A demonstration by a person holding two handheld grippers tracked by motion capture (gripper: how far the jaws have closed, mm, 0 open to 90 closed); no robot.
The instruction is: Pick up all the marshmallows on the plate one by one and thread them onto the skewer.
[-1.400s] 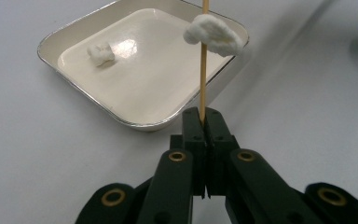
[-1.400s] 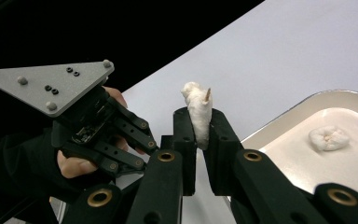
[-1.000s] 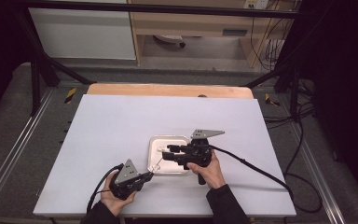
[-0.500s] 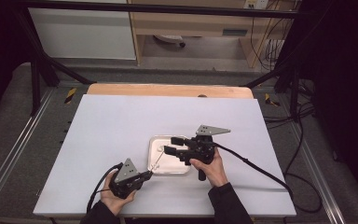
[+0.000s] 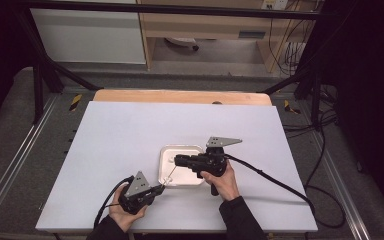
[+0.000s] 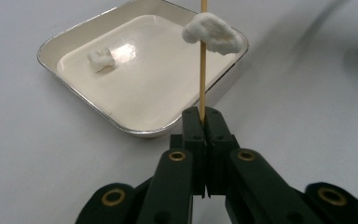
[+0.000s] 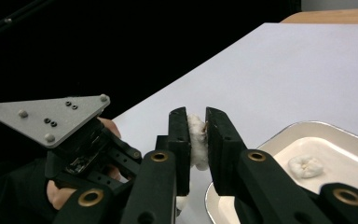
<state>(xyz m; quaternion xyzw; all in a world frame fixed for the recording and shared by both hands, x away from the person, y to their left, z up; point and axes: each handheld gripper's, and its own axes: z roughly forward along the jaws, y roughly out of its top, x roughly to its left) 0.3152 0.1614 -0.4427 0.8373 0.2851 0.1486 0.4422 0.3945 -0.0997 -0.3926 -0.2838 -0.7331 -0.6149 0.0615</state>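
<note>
— So, from the high view, where do things stand?

— I have both tongs low over the white desk [image 5: 130,130]. My left tongs [image 5: 161,187] sit at the near corner of the tray [image 5: 166,152], and my right tongs [image 5: 176,160] reach across it from the right.

— And the left gripper view?

— My left tongs [image 6: 204,117] are clamped tight on the skewer [image 6: 203,70], which runs up and away from them. One marshmallow [image 6: 214,31] is threaded on it, over the tray's far corner. A second marshmallow [image 6: 99,59] lies loose in the tray [image 6: 74,93].

— The right gripper view?

— My right tongs [image 7: 197,135] have just been closing, and now they pinch the threaded marshmallow [image 7: 196,140] between the pads. The loose one [image 7: 305,166] rests in the tray [image 7: 242,186] beyond.

— How far along?

— I judge about halfway: one piece is on, perhaps being slid along the stick, and one remains to be picked up and speared.
</note>
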